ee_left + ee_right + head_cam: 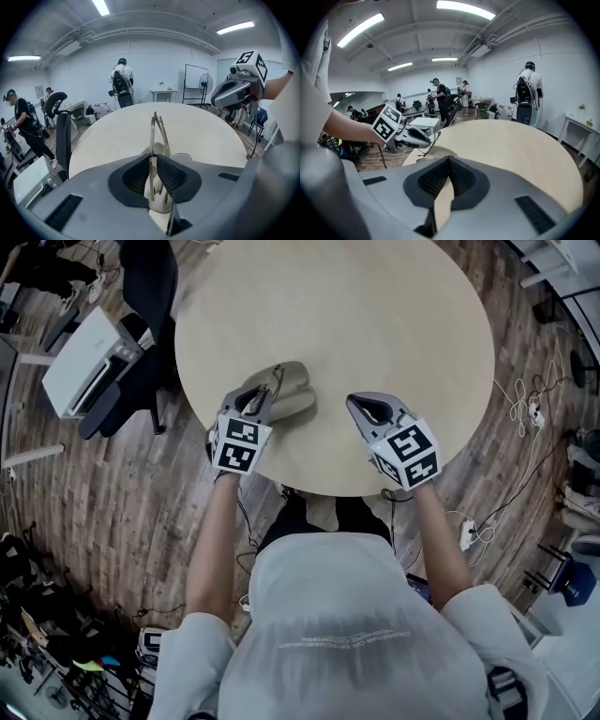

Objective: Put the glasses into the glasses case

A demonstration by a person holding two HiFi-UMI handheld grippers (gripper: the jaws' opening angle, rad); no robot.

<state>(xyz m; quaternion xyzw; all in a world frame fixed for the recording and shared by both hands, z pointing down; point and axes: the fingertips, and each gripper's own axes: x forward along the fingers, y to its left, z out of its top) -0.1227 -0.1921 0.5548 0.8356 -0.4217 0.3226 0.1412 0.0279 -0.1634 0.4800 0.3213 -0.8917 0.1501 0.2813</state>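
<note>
Round pale table [375, 324] on a wood-plank floor [122, 512], an office chair [150, 296] pushed off to one side. The left gripper [264, 397] is clamped on the folded glasses [155, 133], holding them just above the pale glasses case [298, 399] near the table's front edge. Beside it, the right gripper [364, 409] has its jaws pressed together on nothing.

1. The table [375, 324] is round, with a pale, plain wood-tone top, and stands on a plank floor [112, 512].
2. A glasses case [296, 399] lies directly on the top (beige-grey, lying open with its two halves spread).
3. The case sits near the edge closest to the person, left of the middle.
</note>
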